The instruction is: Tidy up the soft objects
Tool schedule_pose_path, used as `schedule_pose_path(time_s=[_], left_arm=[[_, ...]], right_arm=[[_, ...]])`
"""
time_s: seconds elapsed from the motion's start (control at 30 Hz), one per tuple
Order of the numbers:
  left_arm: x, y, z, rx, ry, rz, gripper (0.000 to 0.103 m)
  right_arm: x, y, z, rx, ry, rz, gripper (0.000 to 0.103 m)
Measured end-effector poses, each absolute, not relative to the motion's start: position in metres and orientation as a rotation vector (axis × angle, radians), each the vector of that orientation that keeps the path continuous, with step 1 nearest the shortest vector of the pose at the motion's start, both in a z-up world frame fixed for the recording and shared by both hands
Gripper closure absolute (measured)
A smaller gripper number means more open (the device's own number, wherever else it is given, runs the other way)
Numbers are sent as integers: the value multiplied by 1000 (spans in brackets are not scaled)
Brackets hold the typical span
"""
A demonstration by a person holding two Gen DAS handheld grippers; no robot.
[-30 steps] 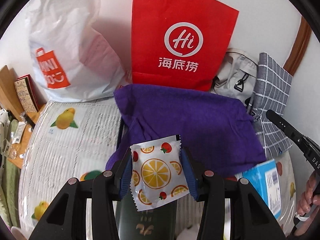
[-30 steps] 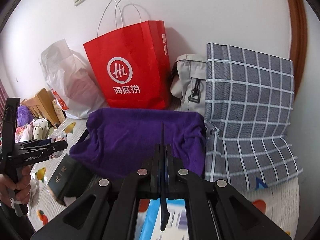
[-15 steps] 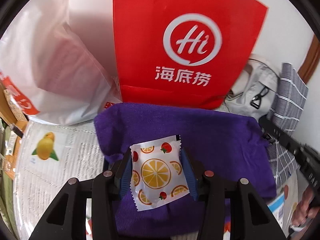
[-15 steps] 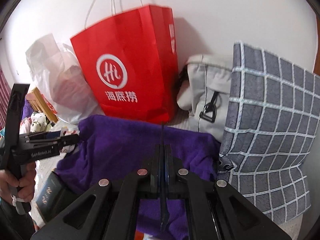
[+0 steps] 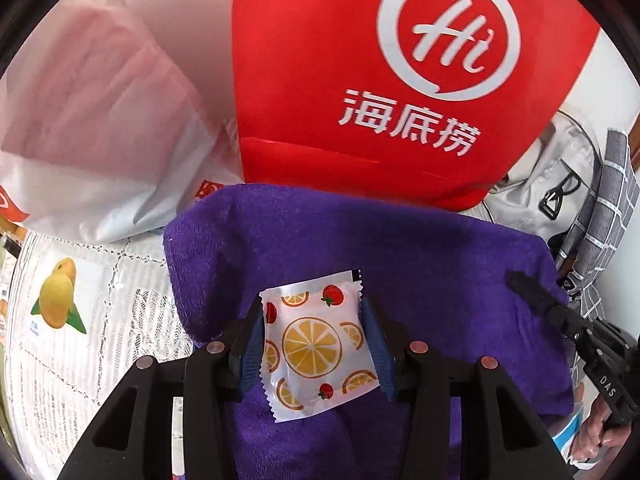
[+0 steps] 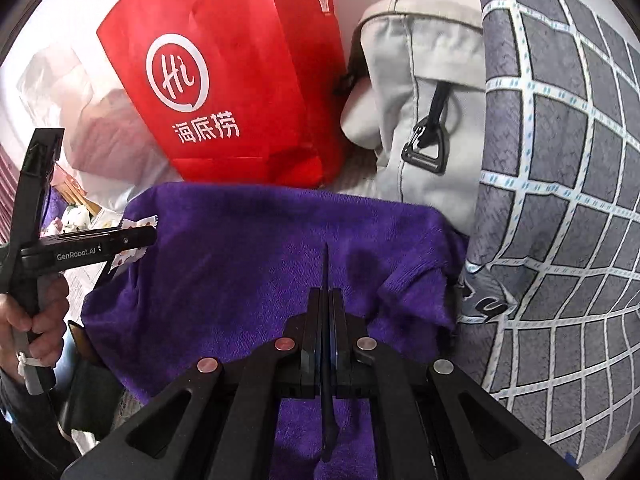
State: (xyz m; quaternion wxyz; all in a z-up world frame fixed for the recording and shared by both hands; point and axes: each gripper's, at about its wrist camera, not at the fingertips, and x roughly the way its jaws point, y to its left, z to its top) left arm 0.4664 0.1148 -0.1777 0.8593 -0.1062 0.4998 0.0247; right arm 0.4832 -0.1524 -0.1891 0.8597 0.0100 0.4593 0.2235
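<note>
A fruit-printed sachet [image 5: 316, 346], white with orange slices and strawberries, sat clamped between the blue pads [image 5: 253, 350] of the left gripper [image 5: 314, 344], its jaws closed on the packet's two sides. The sachet hung above a purple towel [image 5: 400, 256] that lay spread over the desk [image 5: 100, 320], which wore a lace-patterned cover printed with yellow fruit. From the right wrist view the same sachet [image 6: 134, 240] showed only as a sliver at the left gripper's tip [image 6: 132, 238], over the towel's left edge.

The right gripper [image 6: 326, 280] hovered above the middle of the purple towel [image 6: 260, 264], its jaws pressed fully together with a thin dark strip sticking out between them; what that strip was could not be told.

Behind the towel a red paper bag [image 5: 400, 80] with a white "Hi" logo stood upright against the wall. A white plastic bag [image 5: 100, 120] slumped to its left, a grey backpack [image 6: 420, 120] to its right. A grey checked fabric bag [image 6: 560, 200] leaned at the far right, touching the towel's corner.
</note>
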Motion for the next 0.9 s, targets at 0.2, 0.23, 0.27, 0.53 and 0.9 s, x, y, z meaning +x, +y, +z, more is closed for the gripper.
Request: schedule_pose_path(time_s=[0.2, 0.23, 0.27, 0.53, 0.9], left_arm=[[470, 114, -184, -229, 1060, 34, 57], [473, 113, -185, -238, 1061, 26, 57], [473, 113, -185, -252, 1063, 14, 55], [476, 116, -182, -273, 1066, -10, 36], [443, 103, -151, -216, 1077, 83, 34]], right_arm=[[486, -149, -195, 14, 988, 481, 98], [487, -149, -197, 21, 996, 483, 98], [489, -148, -198, 25, 1000, 482, 98], [485, -157, -187, 42, 967, 479, 41], [457, -168, -155, -3, 918, 320, 21]])
